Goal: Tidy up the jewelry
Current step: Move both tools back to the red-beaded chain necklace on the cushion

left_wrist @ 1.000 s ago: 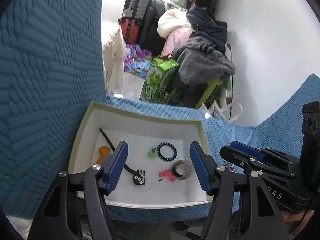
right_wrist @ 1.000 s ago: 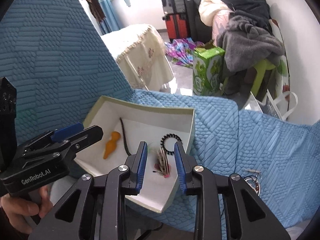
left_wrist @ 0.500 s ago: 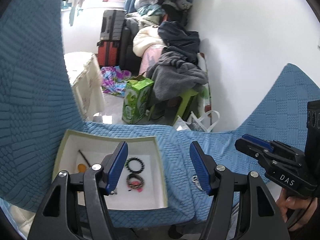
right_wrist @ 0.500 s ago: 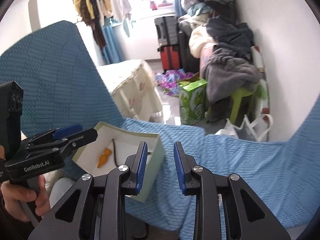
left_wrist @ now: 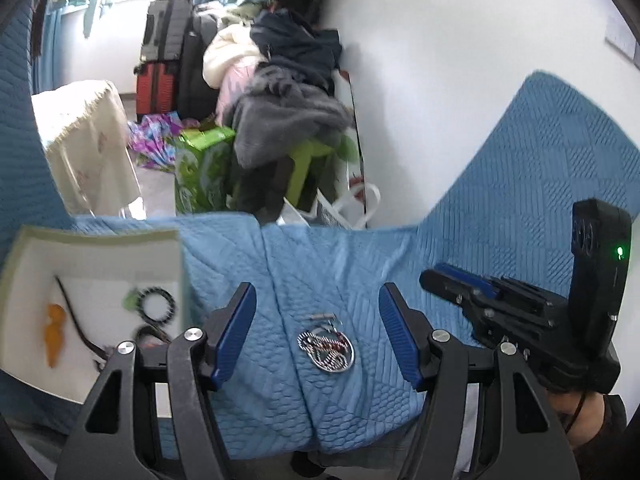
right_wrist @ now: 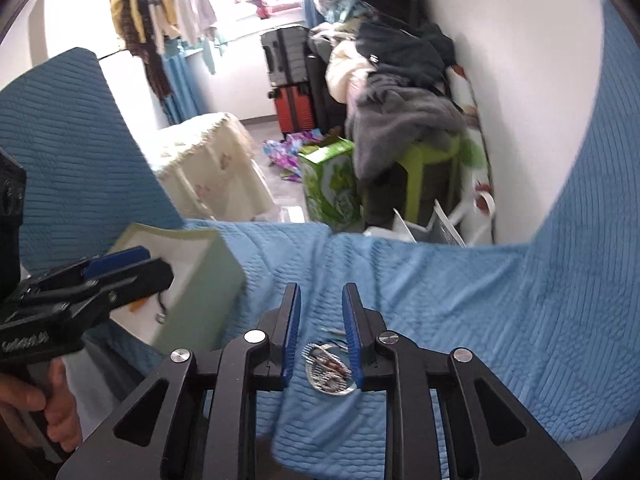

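Bangles (right_wrist: 330, 368) lay loose on quilt (right_wrist: 460, 320), right gripper (right_wrist: 320, 336) closing around them without gripping yet, left gripper (left_wrist: 316, 332) wide, empty, box (left_wrist: 100, 240) beside for sorting.

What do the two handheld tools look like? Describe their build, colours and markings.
Both are matte black with two angular fingers lined with ribbed blue pads and silver round pivot bolts. The right tool carries an upright black camera block with a lit green light, and a thin cable hangs near its grip. The left tool bears white lettering, too blurred to read. No sleeves are clearly visible.
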{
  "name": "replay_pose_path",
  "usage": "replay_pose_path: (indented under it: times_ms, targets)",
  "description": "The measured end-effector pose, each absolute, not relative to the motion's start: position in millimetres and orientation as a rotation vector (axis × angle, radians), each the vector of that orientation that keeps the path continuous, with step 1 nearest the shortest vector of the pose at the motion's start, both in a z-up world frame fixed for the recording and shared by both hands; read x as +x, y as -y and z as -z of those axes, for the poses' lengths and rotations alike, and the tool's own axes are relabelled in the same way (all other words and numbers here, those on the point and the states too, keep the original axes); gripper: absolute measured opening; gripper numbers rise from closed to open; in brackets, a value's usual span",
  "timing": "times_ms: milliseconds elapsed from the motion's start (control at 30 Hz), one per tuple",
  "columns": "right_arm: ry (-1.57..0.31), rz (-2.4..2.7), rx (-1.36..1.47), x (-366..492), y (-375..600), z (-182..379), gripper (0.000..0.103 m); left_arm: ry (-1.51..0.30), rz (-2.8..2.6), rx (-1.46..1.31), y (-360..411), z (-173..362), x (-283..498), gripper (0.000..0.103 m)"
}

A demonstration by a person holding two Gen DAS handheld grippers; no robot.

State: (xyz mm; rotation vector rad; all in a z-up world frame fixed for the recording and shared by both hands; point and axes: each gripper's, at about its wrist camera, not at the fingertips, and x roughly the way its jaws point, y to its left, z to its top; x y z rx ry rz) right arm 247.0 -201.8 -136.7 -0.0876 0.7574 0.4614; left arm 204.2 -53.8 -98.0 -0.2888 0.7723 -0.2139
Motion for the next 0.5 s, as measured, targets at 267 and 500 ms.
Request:
replay_pose_path:
  times_ms: [267,500]
  targets:
    - [-0.895,-0.508,-0.038,279.0,225.6,208.3,0.012,-0.947,0.247,-0.311,87.1,182.0,231.6,0.052]
    - [-0.952,-0.491,0.018,302.1,243.3,239.1,0.011,-1.024,0.22,-0.314,98.4,222.2,250.3,0.047]
